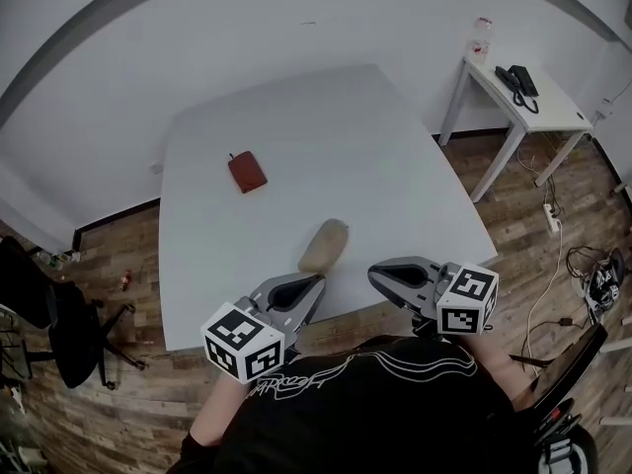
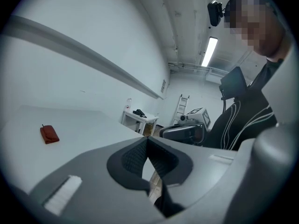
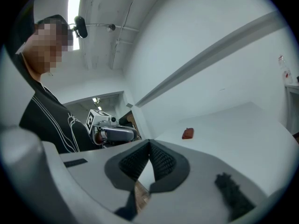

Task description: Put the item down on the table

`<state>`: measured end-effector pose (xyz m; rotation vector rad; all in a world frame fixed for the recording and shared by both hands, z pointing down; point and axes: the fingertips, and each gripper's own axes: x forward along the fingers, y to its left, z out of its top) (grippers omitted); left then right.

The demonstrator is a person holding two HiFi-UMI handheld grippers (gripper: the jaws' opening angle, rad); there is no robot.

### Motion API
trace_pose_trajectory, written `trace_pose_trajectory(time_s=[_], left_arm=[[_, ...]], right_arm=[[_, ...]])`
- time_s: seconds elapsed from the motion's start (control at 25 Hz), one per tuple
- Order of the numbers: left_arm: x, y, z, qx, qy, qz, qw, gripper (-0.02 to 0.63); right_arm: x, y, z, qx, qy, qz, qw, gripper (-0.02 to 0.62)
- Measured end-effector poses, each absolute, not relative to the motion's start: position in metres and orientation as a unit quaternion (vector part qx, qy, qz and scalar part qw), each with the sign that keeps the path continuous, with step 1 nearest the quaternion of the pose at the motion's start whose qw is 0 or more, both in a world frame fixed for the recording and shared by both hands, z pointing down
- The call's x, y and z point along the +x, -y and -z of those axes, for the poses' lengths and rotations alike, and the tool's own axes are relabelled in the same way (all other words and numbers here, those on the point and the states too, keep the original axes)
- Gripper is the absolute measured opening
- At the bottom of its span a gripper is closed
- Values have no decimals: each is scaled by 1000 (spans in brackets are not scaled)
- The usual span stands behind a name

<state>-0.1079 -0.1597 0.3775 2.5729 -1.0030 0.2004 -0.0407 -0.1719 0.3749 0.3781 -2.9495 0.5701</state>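
In the head view a tan, oblong item [image 1: 324, 245] lies on the white table [image 1: 395, 166] near its front edge. A small red pouch [image 1: 247, 172] rests farther back on the left; it also shows as the red pouch [image 2: 49, 134] and the red pouch [image 3: 188, 133]. My left gripper [image 1: 316, 284] hovers at the table's front edge just short of the tan item, its jaws shut and empty [image 2: 147, 141]. My right gripper [image 1: 377, 273] is level with it to the right, also shut with nothing between its pads [image 3: 149, 143].
A small white side desk [image 1: 533, 102] with a black phone [image 1: 517, 79] stands at the back right. A black chair [image 1: 49, 314] stands left of the table. Cables and a power strip [image 1: 553, 220] lie on the wooden floor at right. A ladder [image 2: 181, 107] leans far off.
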Motion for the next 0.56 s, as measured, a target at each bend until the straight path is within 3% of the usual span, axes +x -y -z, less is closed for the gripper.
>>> trace_pose_trajectory(time_s=[0.56], left_arm=[[-81, 159, -377, 925, 325, -83, 178, 5]], right_arm=[[-19, 168, -379, 143, 968, -199, 48, 8]])
